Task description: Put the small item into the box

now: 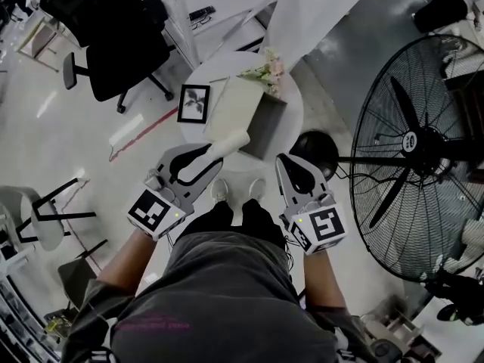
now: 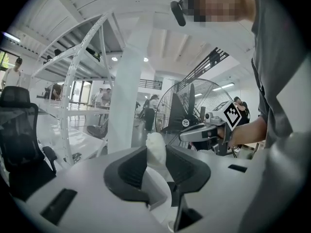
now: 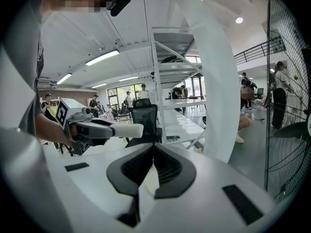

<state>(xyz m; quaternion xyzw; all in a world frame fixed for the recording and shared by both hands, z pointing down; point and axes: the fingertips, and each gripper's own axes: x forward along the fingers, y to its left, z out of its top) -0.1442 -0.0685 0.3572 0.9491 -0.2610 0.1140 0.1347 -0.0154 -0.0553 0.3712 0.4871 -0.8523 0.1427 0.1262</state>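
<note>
Grey shirt (image 1: 227, 293) fills the bottom of the head view, forearms reaching out to two grippers. Left gripper (image 1: 203, 159) is clamped on one small white roll (image 1: 233, 141), which sticks out past the jaw tips. The roll is held over the near rim of the round white table (image 1: 291, 100), just beside the near corner of the box (image 1: 261, 123). Right gripper (image 3: 154, 152) has its jaws pressed together with nothing in them; it hangs off the table's near right edge, above a black round base (image 1: 316, 151).

On the table: one box with its pale flap (image 1: 231, 104) lying open towards the left, one framed picture (image 1: 194, 103) left of it, and one bunch of flowers (image 1: 266, 69) at the box's far corner. Two shoes (image 1: 220, 190) show below the table edge.

Around: one black office chair (image 1: 113, 40) far left, one big floor fan (image 1: 423, 150) close on the right, and one white column (image 2: 125, 96) behind the left jaws.
</note>
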